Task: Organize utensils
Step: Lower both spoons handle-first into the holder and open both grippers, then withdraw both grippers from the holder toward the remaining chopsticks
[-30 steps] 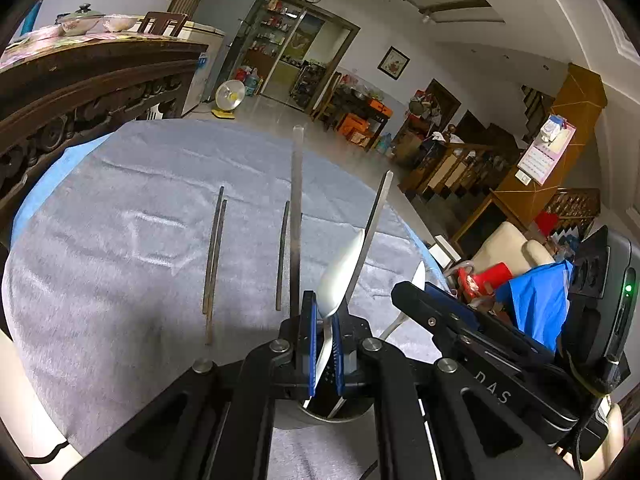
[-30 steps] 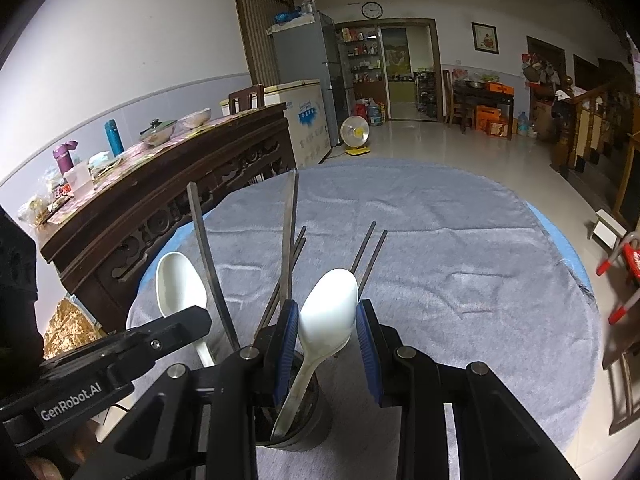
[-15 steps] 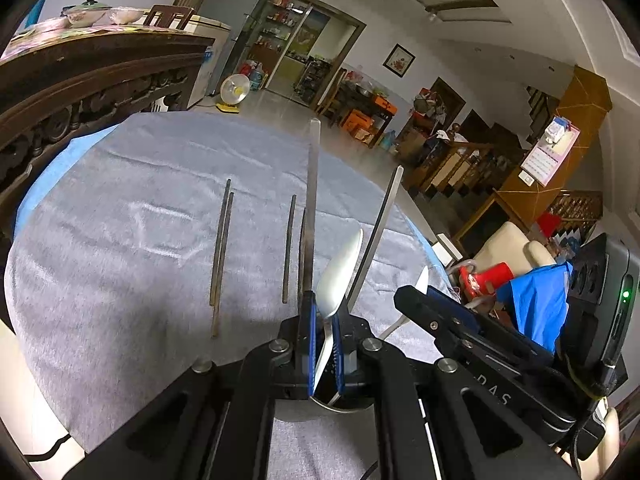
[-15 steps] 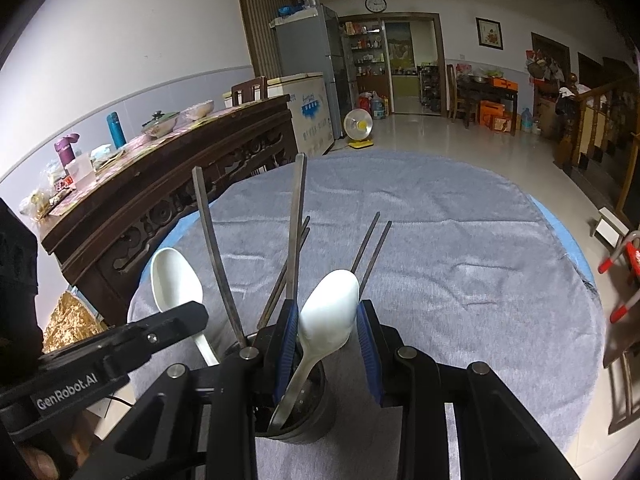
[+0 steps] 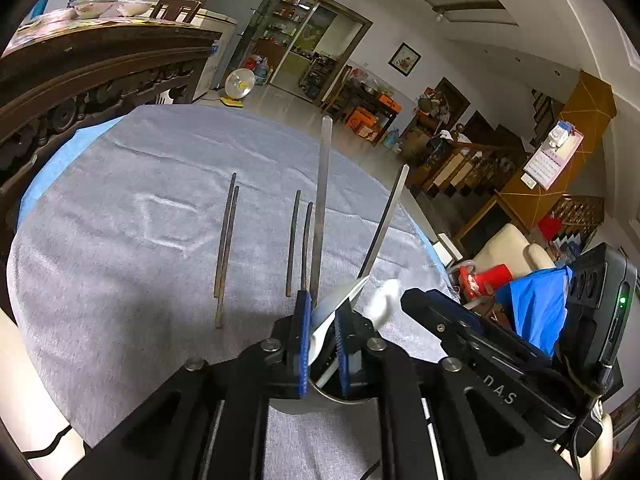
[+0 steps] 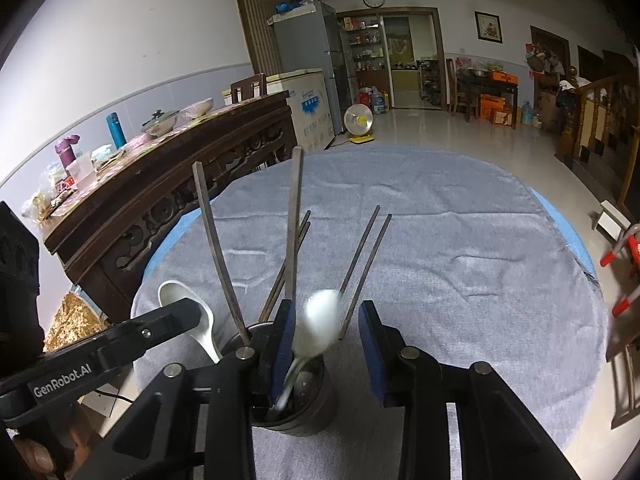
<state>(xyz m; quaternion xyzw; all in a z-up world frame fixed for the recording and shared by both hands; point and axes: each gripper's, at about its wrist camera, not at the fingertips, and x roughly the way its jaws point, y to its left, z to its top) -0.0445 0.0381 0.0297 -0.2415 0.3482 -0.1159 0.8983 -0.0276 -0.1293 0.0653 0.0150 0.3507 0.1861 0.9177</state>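
Left wrist view: the left gripper is seen just above a dark metal cup standing on the grey cloth. Its blue pads have just been opening a little and are now parted by a narrow gap; a white spoon lies between them, and whether the pads touch it cannot be told. Two flat metal handles are seen rising from the cup. Two pairs of dark chopsticks are laid flat on the cloth beyond the cup, well apart from each other. A second white spoon, blurred, is seen just right of the cup, beside the right gripper's finger.

Right wrist view: the right gripper is held over the same cup. Its jaws have just been opening and are spread wider than the blurred white spoon between them; the right pad is clear of it, and contact with the left pad cannot be told. The spoon's handle is down inside the cup. The two metal handles stand in the cup, tilted. The other spoon is seen at left, partly hidden by the left gripper's finger. The chopsticks lie on the cloth behind.
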